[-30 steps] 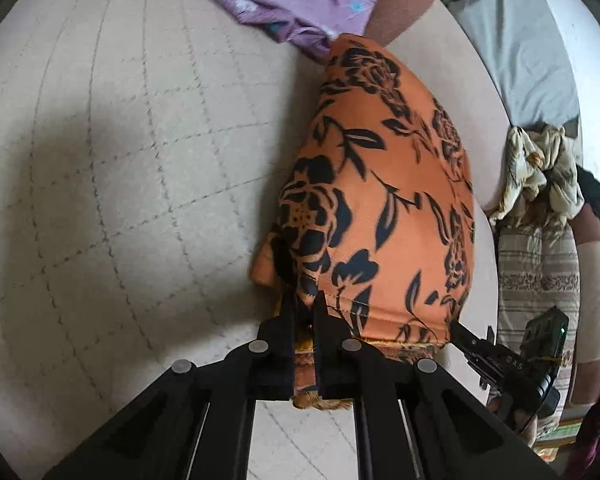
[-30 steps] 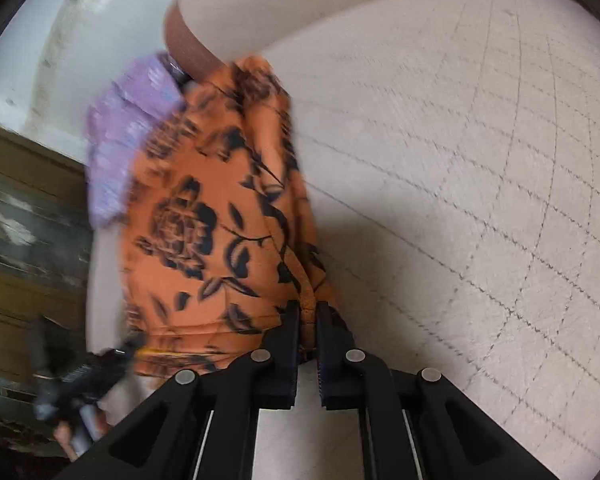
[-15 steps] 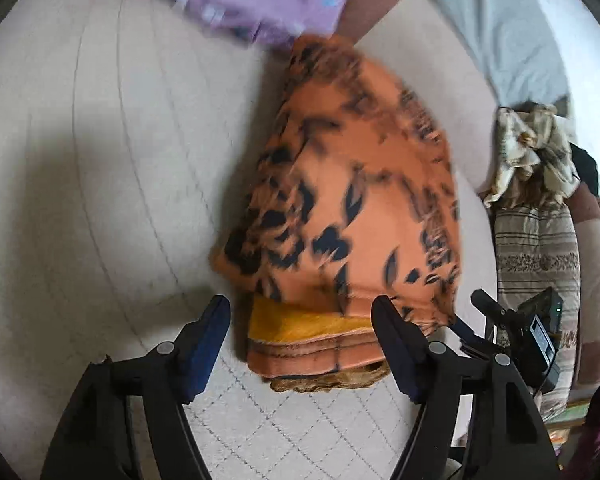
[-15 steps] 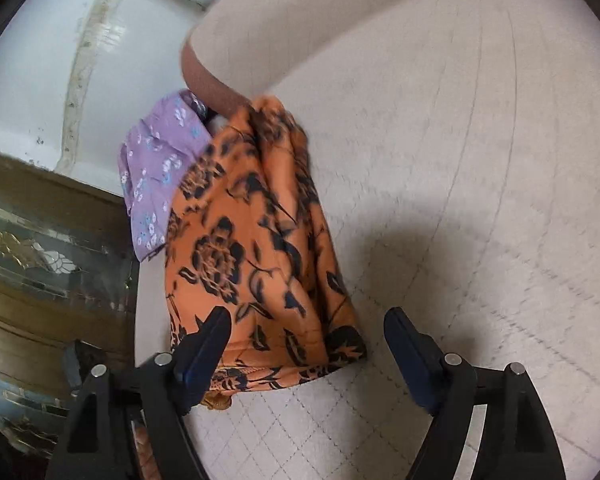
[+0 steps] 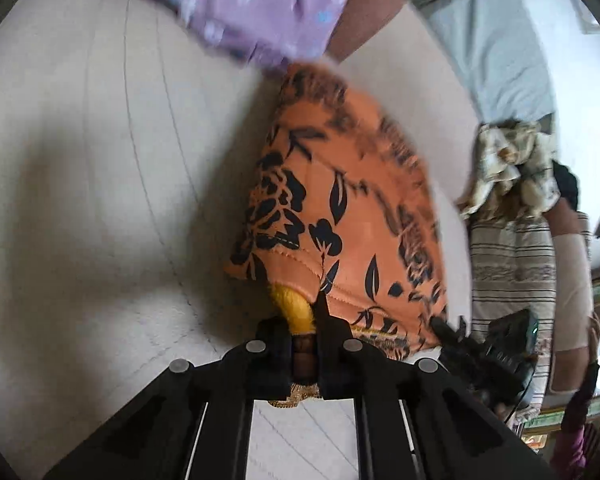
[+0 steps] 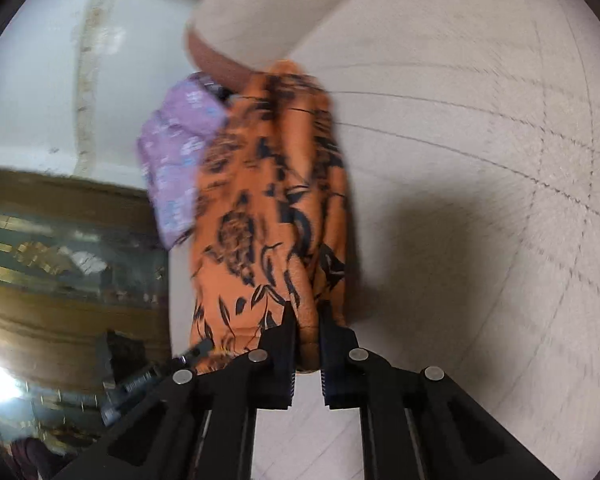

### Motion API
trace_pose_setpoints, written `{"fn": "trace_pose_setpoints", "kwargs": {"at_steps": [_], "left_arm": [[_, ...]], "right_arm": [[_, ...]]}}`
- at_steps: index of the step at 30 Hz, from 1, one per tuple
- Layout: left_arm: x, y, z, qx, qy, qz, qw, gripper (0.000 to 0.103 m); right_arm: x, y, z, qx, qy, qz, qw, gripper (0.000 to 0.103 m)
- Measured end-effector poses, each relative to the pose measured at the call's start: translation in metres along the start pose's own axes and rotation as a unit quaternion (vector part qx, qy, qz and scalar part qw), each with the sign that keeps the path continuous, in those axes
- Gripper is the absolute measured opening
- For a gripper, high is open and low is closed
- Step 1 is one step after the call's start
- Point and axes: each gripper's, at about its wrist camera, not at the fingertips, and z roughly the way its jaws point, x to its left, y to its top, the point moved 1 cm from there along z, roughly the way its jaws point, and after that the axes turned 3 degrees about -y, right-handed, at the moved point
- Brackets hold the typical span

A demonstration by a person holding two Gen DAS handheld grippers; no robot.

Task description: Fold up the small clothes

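So both grippers have just been closing on the near hem, and cloth is between the fingers on each side. In the left wrist view the left gripper (image 5: 305, 320) is clamped at bottom centre on a yellow-orange inner layer (image 5: 291, 307) that pokes out from under the orange floral garment (image 5: 340, 216). In the right wrist view the right gripper (image 6: 306, 322) is pinched on the same garment (image 6: 272, 208) at its near edge, bottom centre.

The garment itself runs from the fingers up the middle of both frames, lying on the pale quilted bed cover (image 5: 100, 200), already folded into a narrow shape as far as I can tell. Both views are blurry though.

My read: this is the grab for the next fold. The next move probably calls for lifting the near edge with both hands together and carrying it toward the far end, keeping the two corners level so the layers don't slide apart. The left side seems to hold mostly the inner layer, so the top one could slip.

Further out, a purple floral cloth (image 5: 260, 8) touches or overlaps the garment's far end at the top of the frame, so the fold could land on it. A crumpled cream printed cloth (image 5: 508, 168) sits well off at the right, on a striped pile.
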Motion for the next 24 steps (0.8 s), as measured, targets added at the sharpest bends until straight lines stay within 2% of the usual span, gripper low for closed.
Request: {"fn": "trace_pose_setpoints", "kwargs": {"at_steps": [2,5,6,8,11,12,13,14,15,16,17,18,19,22,24], "left_arm": [[0.006,-0.003,-0.009,-0.005,-0.002,-0.006,1.0000,0.009],[0.029,-0.005,0.021,0.028,0.050,-0.013,0.9983,0.010],[0.037,-0.007,0.034,0.048,0.066,-0.016,0.9965,0.012],[0.038,-0.007,0.033,0.043,0.068,-0.026,0.9964,0.019],[0.012,-0.003,0.018,0.020,0.112,0.038,0.9928,0.025],[0.005,-0.002,0.011,0.011,0.128,0.055,0.9902,0.032],[-0.001,-0.002,0.002,-0.001,0.135,0.067,0.9886,0.044],[-0.005,0.002,-0.007,-0.017,0.133,0.075,0.9881,0.052],[-0.011,0.006,-0.015,-0.030,0.134,0.083,0.9870,0.067],[-0.016,0.010,-0.021,-0.038,0.140,0.090,0.9854,0.072],[-0.019,0.020,-0.027,-0.046,0.145,0.096,0.9837,0.072],[-0.026,0.031,-0.026,-0.052,0.148,0.104,0.9822,0.072],[-0.031,0.040,-0.024,-0.049,0.145,0.108,0.9823,0.072],[-0.037,0.083,0.000,-0.039,0.112,0.097,0.9882,0.072],[-0.038,0.114,0.022,-0.038,0.087,0.090,0.9913,0.072]], "right_arm": [[0.011,-0.015,-0.003,-0.001,0.005,-0.007,1.000,0.010],[0.004,-0.032,0.016,0.017,-0.025,0.005,1.000,0.010],[-0.001,-0.035,0.027,0.031,-0.036,0.009,0.999,0.010],[-0.007,-0.033,0.037,0.037,-0.041,0.010,0.998,0.010],[-0.006,-0.032,0.028,0.047,-0.027,-0.001,0.999,0.017],[-0.006,-0.031,0.024,0.052,-0.030,-0.002,0.998,0.019],[-0.006,-0.030,0.016,0.053,-0.034,0.005,0.998,0.022],[-0.008,-0.027,0.007,0.048,-0.034,0.006,0.998,0.026],[-0.003,-0.023,-0.004,0.040,-0.031,0.002,0.999,0.027],[0.000,-0.023,-0.017,0.030,-0.027,-0.002,0.999,0.031],[0.008,-0.015,-0.031,0.006,-0.016,-0.007,1.000,0.054],[0.017,-0.007,-0.040,-0.010,-0.010,-0.011,1.000,0.072],[0.026,0.004,-0.045,-0.024,-0.008,-0.022,0.999,0.080],[0.069,0.047,-0.040,-0.036,-0.027,-0.092,0.995,0.079],[0.077,0.069,-0.030,-0.049,-0.021,-0.097,0.994,0.078]]}}
